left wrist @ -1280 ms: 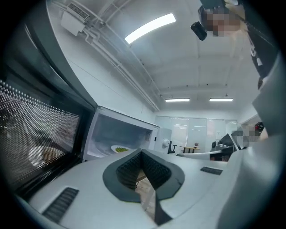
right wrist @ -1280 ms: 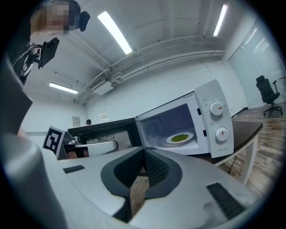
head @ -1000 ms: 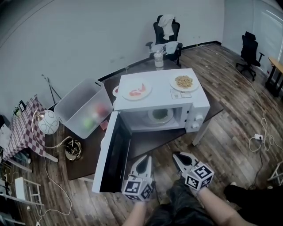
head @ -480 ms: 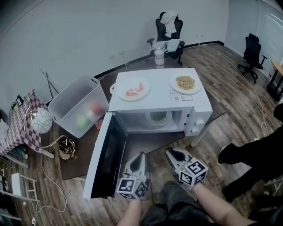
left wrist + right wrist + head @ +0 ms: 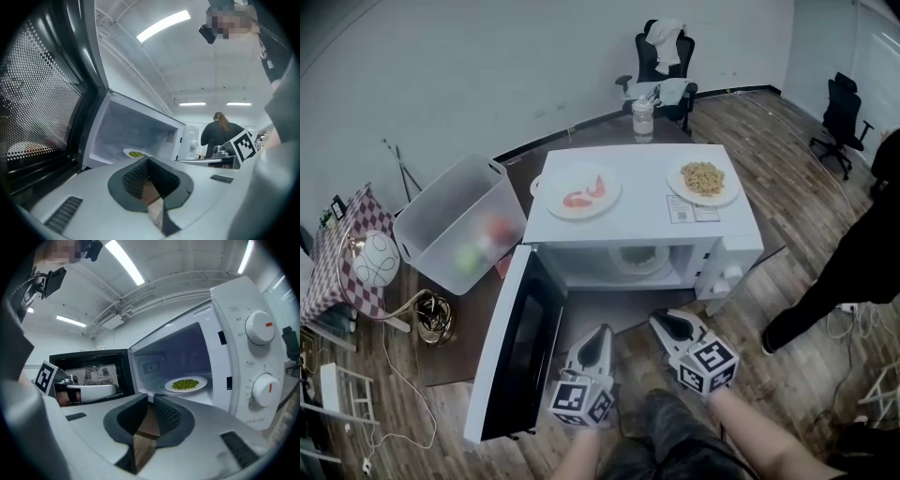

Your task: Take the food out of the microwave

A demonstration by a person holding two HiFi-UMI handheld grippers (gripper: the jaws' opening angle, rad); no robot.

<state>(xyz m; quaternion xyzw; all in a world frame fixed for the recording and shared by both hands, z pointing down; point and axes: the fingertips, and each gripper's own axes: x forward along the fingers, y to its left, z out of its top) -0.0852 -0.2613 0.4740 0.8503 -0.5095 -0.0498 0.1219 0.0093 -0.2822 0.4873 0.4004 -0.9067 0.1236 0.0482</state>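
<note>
Door (image 5: 520,347) is swung wide; plate (image 5: 186,384) is set mid-cavity, front edge clear. Left gripper (image 5: 602,330) is closed, empty; right gripper (image 5: 661,321) jaws are narrowly parted, opening, empty.

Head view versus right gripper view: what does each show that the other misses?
Head view only: a shrimp plate and a noodle plate atop the microwave, plus a bin beside it. Right gripper view only: green food on the inner plate, and ceiling lights. Both: the open microwave, its door, the inner plate.
</note>
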